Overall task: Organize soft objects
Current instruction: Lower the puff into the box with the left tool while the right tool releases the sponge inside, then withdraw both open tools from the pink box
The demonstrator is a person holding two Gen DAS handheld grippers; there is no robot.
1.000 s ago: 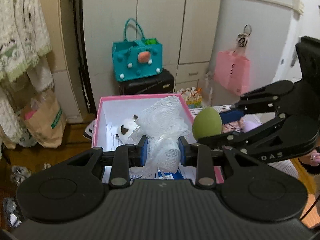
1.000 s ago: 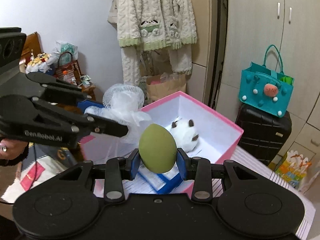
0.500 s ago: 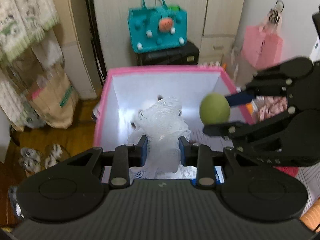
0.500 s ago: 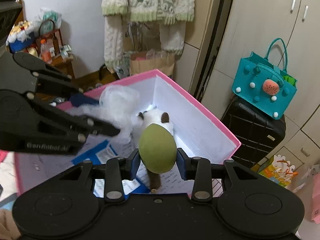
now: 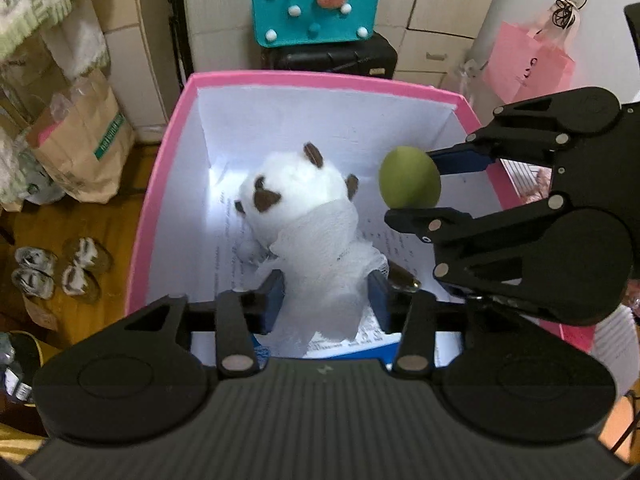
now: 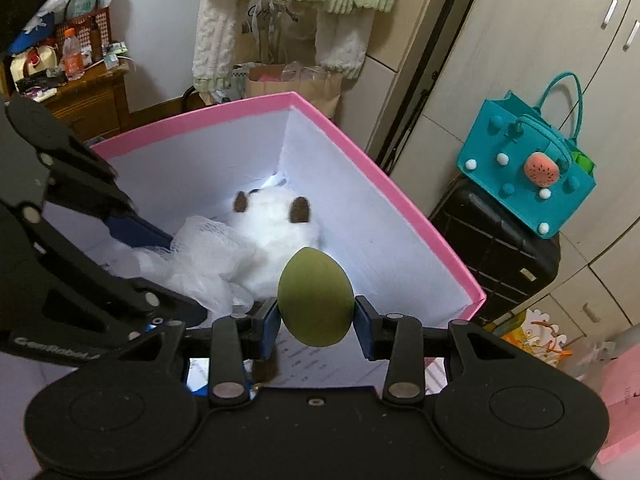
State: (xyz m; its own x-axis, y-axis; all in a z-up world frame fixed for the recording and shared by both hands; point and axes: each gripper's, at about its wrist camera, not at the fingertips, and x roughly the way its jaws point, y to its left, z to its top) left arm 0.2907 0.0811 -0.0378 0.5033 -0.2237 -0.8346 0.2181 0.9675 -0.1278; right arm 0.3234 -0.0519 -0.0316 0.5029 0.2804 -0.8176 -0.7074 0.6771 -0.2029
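A pink box [image 5: 320, 80] with white inner walls stands open below both grippers. Inside lies a white plush toy [image 5: 288, 196] with brown ears. A white mesh puff [image 5: 324, 256] rests against the plush, between the blue pads of my left gripper [image 5: 326, 300]. Those jaws are opening and the pads stand at the puff's sides without squeezing it. My right gripper [image 6: 316, 320] is shut on a green egg-shaped sponge [image 6: 316, 296] and holds it above the box's right side. The left wrist view shows the same sponge [image 5: 408, 184] clamped from the right.
Printed paper lines the box floor, where a small brown object [image 5: 404, 278] lies. Behind the box stand a black suitcase [image 5: 332, 56] and a teal felt bag [image 5: 316, 4]. A paper bag [image 5: 80, 140] and slippers [image 5: 56, 268] are on the floor to the left. A pink bag [image 5: 528, 64] hangs at right.
Both grippers came down and forward over the box. The left jaws spread apart and the mesh puff, squeezed before, settled onto the plush toy. The right gripper kept its hold on the sponge.
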